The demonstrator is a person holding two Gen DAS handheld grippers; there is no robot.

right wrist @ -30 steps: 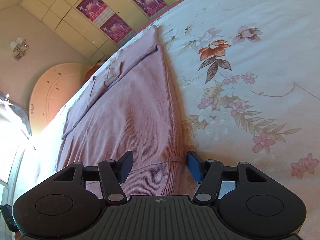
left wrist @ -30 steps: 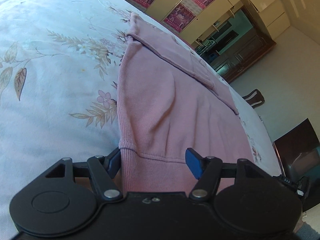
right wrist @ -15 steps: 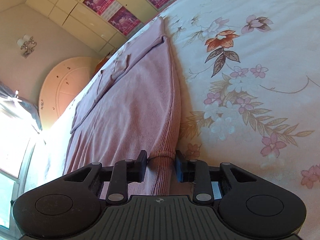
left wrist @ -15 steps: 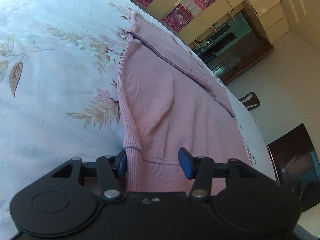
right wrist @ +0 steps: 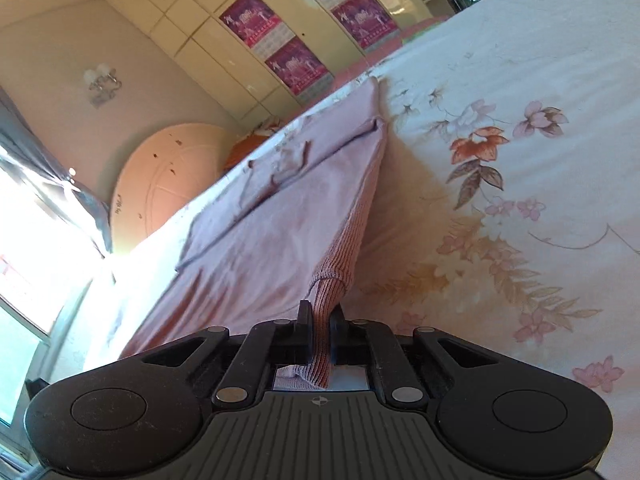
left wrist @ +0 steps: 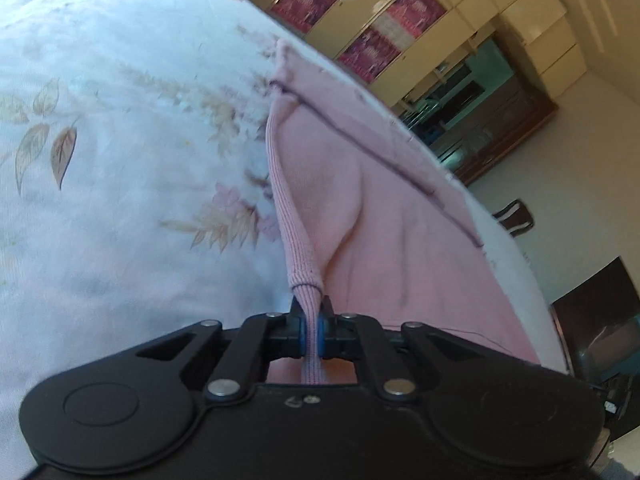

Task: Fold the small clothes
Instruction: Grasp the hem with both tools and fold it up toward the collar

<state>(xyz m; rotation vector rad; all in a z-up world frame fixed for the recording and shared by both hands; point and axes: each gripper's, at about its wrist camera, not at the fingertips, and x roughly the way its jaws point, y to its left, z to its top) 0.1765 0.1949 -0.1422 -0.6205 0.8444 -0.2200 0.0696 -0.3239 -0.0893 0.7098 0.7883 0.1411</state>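
Pink top (left wrist: 392, 216) lies spread on the flowered bedsheet (left wrist: 120, 200), long axis running away from both cams toward the cupboards (left wrist: 440, 20). Far part w/ the seam line flat on the bed; near hem off the sheet.

L tongs (left wrist: 311, 330): closed on the ribbed hem, fabric bunched to a narrow neck between the blue pads (left wrist: 301, 336), ribbed tail passing back through toward the body. Grip sits at the hem's L corner, i.e. the side edge of the top runs straight up from the pinch.

R tongs (right wrist: 320, 334): also clamped on ribbed hem, at the opposite corner; cloth pulled up into a ridge from the pinch, shadow under the raised edge on the sheet (right wrist: 520, 160).

Why held so: one corner per tool keeps the hem taut between them, so the lower half should travel as one sheet rather than collapse. Judgement: this is the start of a bottom-to-top fold; hem likely meant to go over toward the far end. Fold itself not yet made.

Risk: ribbing is thick but grips are shallow at the very edge, so uneven lift could skew the crease or drag the far half along the sheet.

Bkgd: posters (right wrist: 296, 64) on cupboard doors, wall lamp (right wrist: 100, 82).
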